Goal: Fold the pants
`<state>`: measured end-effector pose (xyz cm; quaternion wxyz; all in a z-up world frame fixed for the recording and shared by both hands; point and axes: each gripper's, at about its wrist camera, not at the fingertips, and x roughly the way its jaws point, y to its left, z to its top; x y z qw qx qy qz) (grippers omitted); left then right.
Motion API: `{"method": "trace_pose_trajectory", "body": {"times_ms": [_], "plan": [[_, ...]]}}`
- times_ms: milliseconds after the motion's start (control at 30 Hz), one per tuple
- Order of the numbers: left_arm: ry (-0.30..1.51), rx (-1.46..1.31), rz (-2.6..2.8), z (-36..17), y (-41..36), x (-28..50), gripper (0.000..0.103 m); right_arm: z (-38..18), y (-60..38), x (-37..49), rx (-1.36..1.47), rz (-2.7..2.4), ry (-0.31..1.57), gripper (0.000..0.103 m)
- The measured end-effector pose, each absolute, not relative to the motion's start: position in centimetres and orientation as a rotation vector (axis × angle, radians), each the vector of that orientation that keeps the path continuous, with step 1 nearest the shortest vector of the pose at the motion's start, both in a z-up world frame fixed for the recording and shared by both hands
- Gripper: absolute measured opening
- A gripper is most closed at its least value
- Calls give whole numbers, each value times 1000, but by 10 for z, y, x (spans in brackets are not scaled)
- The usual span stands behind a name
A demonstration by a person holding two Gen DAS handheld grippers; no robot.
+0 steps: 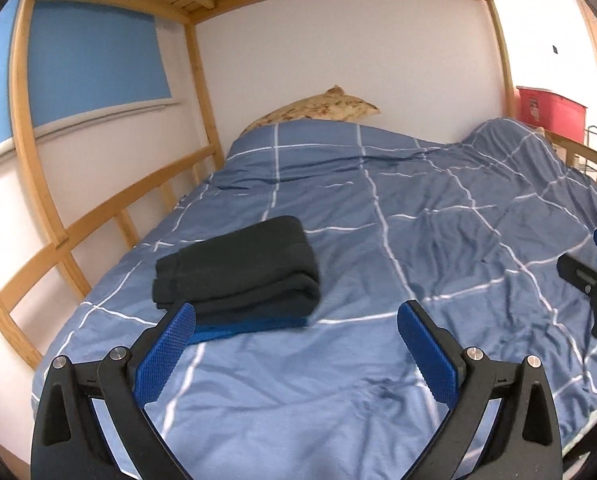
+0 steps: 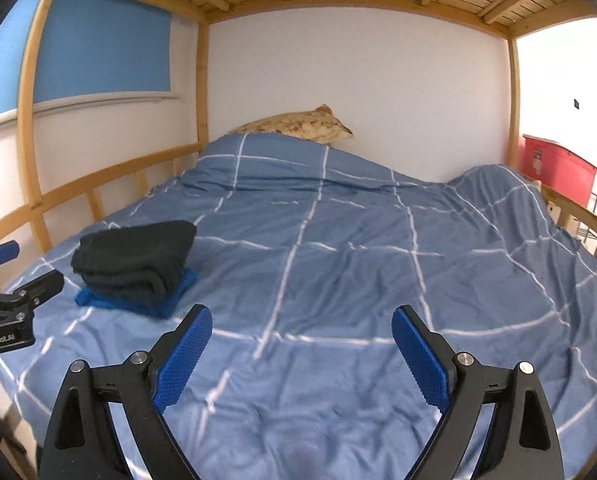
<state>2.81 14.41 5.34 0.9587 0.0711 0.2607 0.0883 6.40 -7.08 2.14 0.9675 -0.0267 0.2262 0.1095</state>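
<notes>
Pillow [image 1: 318,110] half hidden behind duvet [image 1: 378,220]; what's under the far-right duvet hump can't be told. Folded dark pants [image 1: 238,264] sit on a blue cloth [image 1: 250,326] on the duvet, near the rail [image 1: 98,220]. Left tool [image 1: 296,322] wide, empty, w/ pants just beyond its left pad. Right tool [image 2: 301,324] wide, empty, pants well off to its left. Duvet right of pants lies bare.

Evenly and softly lit, brightest at the blown-out opening on the right beyond the bed frame [image 1: 498,60]. Faint shadows only under the folded pants [image 1: 238,268] and in duvet [image 2: 358,240] creases. Strongly bowed by fisheye, dark at the corners (heavy vignette). Slightly smeared throughout, most on nearby cloth.
</notes>
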Motion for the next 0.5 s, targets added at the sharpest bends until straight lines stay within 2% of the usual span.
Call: {"method": "trace_pose_trajectory", "body": {"times_ms": [500], "plan": [[602, 57, 147, 36, 92, -8, 103, -3, -128, 16, -4, 207, 522, 92]]}}
